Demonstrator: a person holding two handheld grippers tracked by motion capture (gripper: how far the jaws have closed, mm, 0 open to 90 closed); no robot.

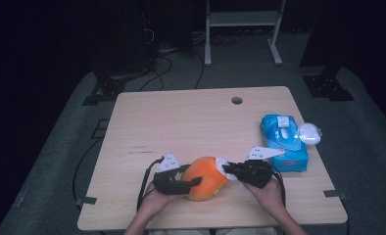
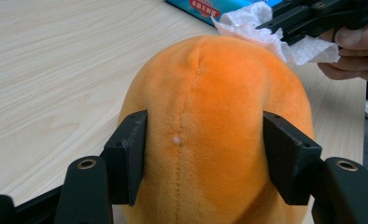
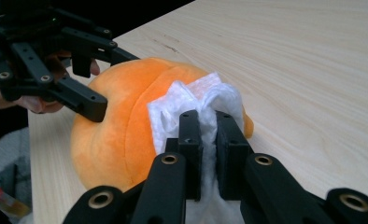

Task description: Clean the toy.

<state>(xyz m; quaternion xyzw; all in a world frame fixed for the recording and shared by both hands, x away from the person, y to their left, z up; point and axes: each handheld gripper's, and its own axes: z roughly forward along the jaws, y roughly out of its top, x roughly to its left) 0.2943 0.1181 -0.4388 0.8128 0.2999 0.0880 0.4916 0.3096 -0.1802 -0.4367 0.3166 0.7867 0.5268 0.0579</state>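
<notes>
An orange plush toy (image 1: pixel 205 177) lies near the front edge of the wooden table (image 1: pixel 181 122). My left gripper (image 1: pixel 193 183) comes in from the left and is shut on it. In the left gripper view both pads (image 2: pixel 128 154) press into the sides of the plush (image 2: pixel 210 93). My right gripper (image 1: pixel 229 169) is shut on a crumpled white tissue (image 3: pixel 191 100), and the tissue rests against the right side of the plush (image 3: pixel 116 126). The left gripper view has that tissue (image 2: pixel 257 23) at the far top of the toy.
A blue tissue pack (image 1: pixel 284 139) lies at the table's right edge, with a white round object (image 1: pixel 310 133) beside it. A cable hole (image 1: pixel 237 100) sits near the far edge. A white frame (image 1: pixel 242 19) stands on the floor behind the table.
</notes>
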